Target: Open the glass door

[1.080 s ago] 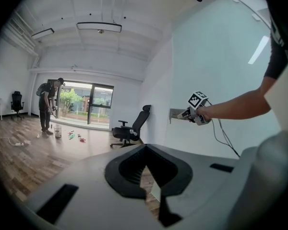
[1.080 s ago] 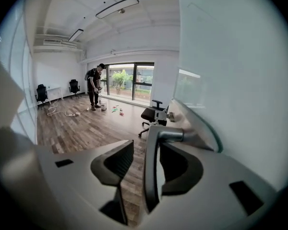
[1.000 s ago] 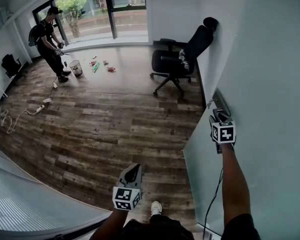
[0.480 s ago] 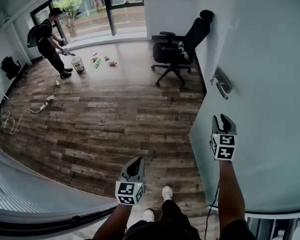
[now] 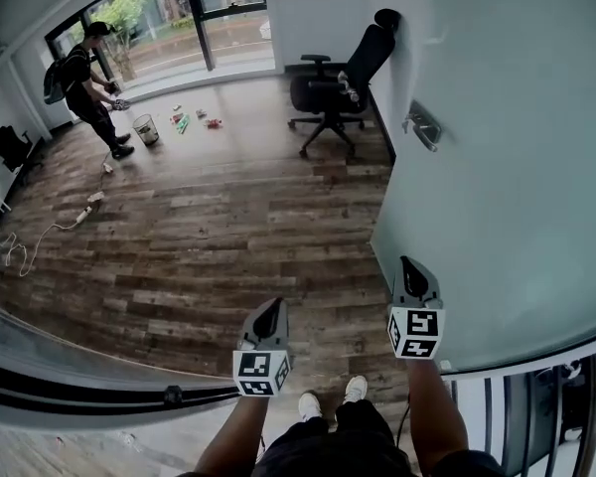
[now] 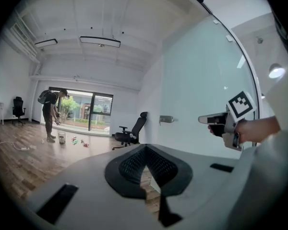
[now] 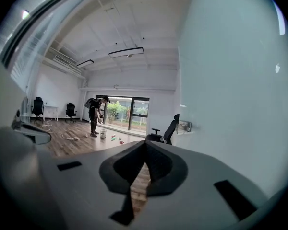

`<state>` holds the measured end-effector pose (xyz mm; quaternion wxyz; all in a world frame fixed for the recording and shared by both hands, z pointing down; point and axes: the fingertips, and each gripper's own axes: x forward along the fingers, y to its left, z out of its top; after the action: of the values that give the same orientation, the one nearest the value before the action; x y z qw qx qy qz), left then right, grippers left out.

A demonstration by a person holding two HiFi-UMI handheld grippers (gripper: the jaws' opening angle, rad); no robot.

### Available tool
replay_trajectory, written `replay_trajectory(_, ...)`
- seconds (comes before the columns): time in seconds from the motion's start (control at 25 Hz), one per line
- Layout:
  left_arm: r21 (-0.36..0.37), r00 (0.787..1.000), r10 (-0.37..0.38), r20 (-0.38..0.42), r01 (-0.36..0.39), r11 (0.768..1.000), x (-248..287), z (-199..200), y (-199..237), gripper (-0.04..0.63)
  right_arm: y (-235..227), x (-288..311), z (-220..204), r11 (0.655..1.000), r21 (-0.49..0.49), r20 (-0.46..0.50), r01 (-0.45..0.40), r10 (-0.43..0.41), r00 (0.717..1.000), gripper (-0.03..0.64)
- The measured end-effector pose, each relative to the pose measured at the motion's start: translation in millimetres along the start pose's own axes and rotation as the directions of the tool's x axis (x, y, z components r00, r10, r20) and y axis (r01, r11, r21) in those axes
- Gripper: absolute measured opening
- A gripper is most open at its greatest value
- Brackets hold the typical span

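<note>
Frosted pale-green glass makes up the glass door (image 5: 507, 167) filling the right of the head view, a smooth panel with a small metal handle (image 5: 422, 127) at upper right, well apart from the right gripper (image 5: 408, 264). That gripper's dark ribbed jaws have just been closing and sit clenched on nothing, just beside the pane. At lower centre the left gripper (image 5: 273, 308) is clenched and empty too, over a brown plank floor (image 5: 209, 227); a black office chair (image 5: 333, 82) stands beyond the handle, and a person (image 5: 84, 78) stands by a bucket (image 5: 146, 129) at upper left.
</note>
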<state>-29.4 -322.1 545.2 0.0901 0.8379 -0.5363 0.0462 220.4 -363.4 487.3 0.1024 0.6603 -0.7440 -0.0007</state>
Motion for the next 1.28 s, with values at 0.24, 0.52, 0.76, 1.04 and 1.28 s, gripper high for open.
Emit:
replay_trajectory(0.24,-0.003,1.000,0.003,0.010,-0.003,1.000,-58,-2,-27,-0.002,46,-72,-23,0.998,0.010,-0.023,-0.069,0.069,0.997,0.015)
replay_trajectory(0.52,0.026,1.000,0.011,0.025,-0.012,1.000,-125,-13,-95,-0.002,51,-171,-47,0.994,0.042,-0.002,-0.104,0.104,0.995,0.015)
replay_trajectory(0.76,0.032,0.999,0.024,0.033,-0.025,0.999,-204,-35,-170,-0.002,38,-284,-61,0.990,0.047,0.024,-0.135,0.134,0.991,0.015)
replay_trajectory(1.04,0.048,0.998,0.054,0.030,-0.056,0.997,-290,-53,-231,-0.002,43,-386,-56,0.984,-0.056,0.067,-0.167,0.170,0.983,0.015)
replay_trajectory(1.28,0.036,0.996,0.091,0.020,-0.092,0.995,-347,-48,-244,-0.002,76,-443,-68,0.975,-0.047,0.018,-0.218,0.219,0.976,0.015)
